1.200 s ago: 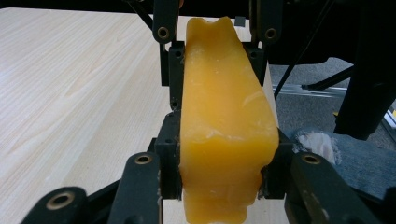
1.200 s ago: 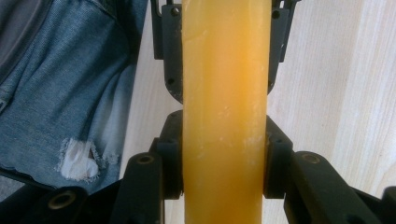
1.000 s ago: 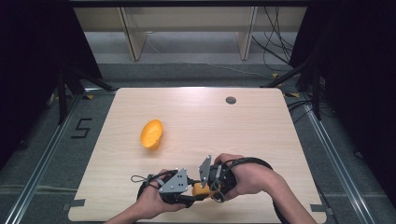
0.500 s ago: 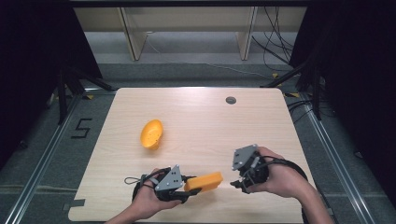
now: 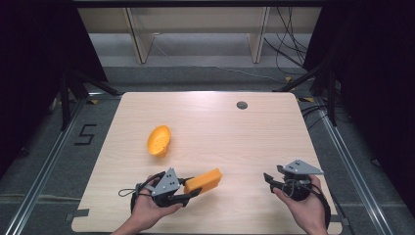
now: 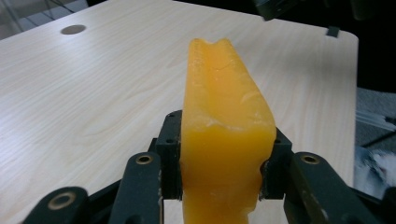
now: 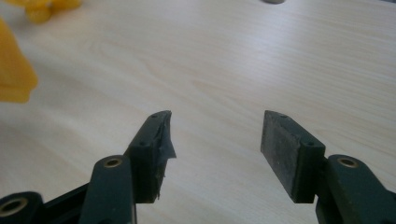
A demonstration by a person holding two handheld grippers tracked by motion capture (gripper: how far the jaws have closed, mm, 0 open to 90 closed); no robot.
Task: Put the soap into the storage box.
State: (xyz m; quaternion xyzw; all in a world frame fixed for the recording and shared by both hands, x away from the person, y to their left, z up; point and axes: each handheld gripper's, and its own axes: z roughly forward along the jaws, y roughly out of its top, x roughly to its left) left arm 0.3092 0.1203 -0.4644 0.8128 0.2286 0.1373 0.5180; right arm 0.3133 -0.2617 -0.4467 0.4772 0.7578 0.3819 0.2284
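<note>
Jaws first: we find our left gripper [image 5: 192, 192] clamped on the orange block [image 5: 203, 180], its pads pressing both flanks of the block, as the left gripper view confirms [image 6: 219, 186]. We note the block held just above the table [image 5: 254, 132], near the front edge and left of centre, projecting away from us and to the right. Our right gripper [image 5: 268, 178] sits well apart from it at the front right; its jaws stand spread with nothing between them, bare wood showing in the gap [image 7: 215, 154], and they have just been closing from a wider spread. Farther out, left of centre, we record an orange bowl [image 5: 159, 140] lying tipped on the tabletop. Farthest, near the back edge, a small grey grommet [image 5: 242, 105] sits in the wood.
</note>
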